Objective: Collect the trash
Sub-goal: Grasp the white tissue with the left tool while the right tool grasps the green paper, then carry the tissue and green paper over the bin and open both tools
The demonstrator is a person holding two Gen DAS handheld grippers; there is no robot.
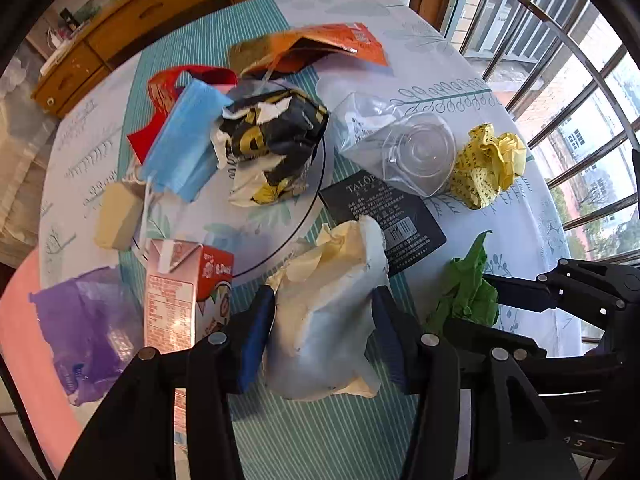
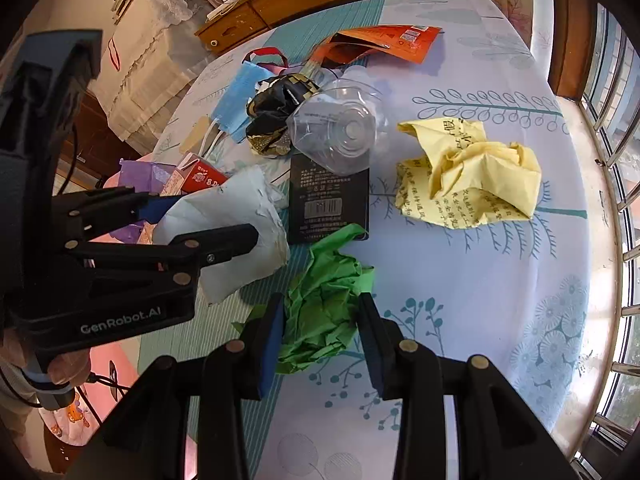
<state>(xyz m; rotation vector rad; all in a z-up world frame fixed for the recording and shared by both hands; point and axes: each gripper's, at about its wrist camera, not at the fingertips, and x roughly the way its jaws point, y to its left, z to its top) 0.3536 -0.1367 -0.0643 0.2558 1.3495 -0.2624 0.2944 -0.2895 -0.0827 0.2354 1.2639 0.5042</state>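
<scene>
From the left wrist, the left gripper (image 1: 322, 328) has its blue pads pressed on both sides of a crumpled white paper wad (image 1: 332, 312) at the near edge of the table (image 1: 400, 32), with a red drink carton (image 1: 180, 292) and a purple plastic bag (image 1: 84, 328) toward the left edge, a black card (image 1: 384, 216) just beyond, and a blue face mask (image 1: 188, 140) and a crumpled yellow sheet (image 1: 488, 160) farther in. From the right wrist, the right gripper (image 2: 322, 336) clamps a crumpled green paper (image 2: 324, 300) near the table's near edge, the left gripper and its wad just to the left, a clear plastic cup (image 2: 340, 136) lying on the black card beyond.
</scene>
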